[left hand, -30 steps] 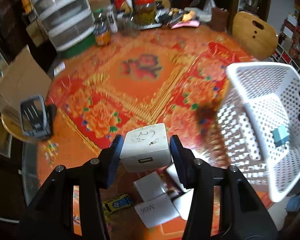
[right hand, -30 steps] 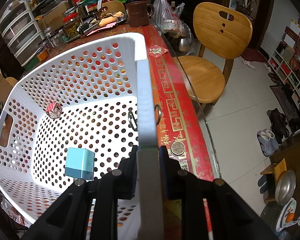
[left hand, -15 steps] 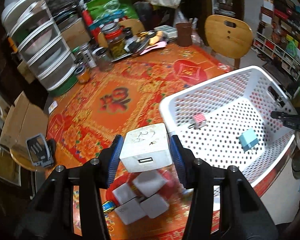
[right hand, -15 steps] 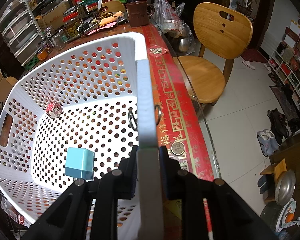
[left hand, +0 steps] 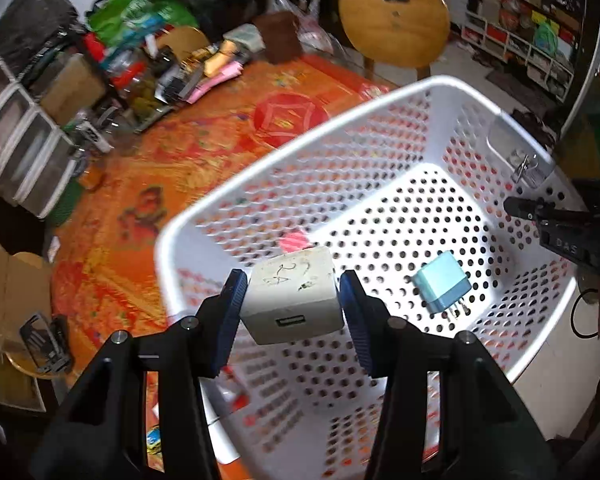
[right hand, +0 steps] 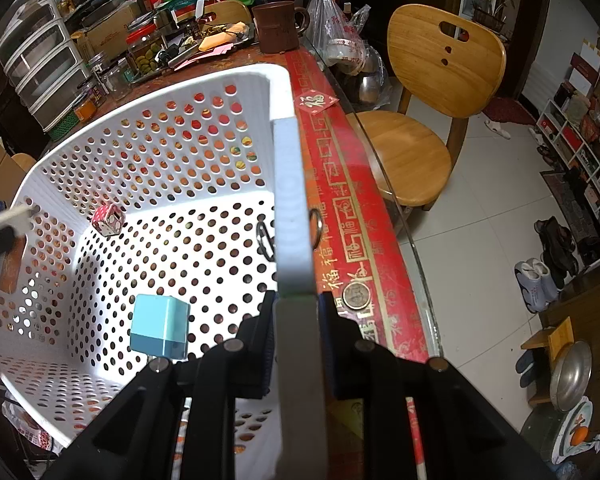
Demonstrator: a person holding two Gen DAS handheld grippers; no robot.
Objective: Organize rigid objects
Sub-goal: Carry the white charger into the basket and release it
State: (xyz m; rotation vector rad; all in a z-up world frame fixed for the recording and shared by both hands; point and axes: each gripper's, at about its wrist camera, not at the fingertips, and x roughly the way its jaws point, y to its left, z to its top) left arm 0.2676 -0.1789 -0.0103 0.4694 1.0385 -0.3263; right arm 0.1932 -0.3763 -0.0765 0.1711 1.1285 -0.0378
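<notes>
Hanging clamped between the pads of the left gripper [left hand: 292, 304], USB port facing back, the white charger [left hand: 292, 300] directly above the white basket [left hand: 380, 128] floor, blue charger [left hand: 440, 286] to its right, right gripper [right hand: 296, 312] pinched shut on the near wall.

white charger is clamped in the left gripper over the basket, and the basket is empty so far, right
Not quite. The white charger is clamped in the left gripper over the basket, but the basket is not empty: the right wrist view shows a light blue charger and a small pink patterned cube already on its floor.
</notes>
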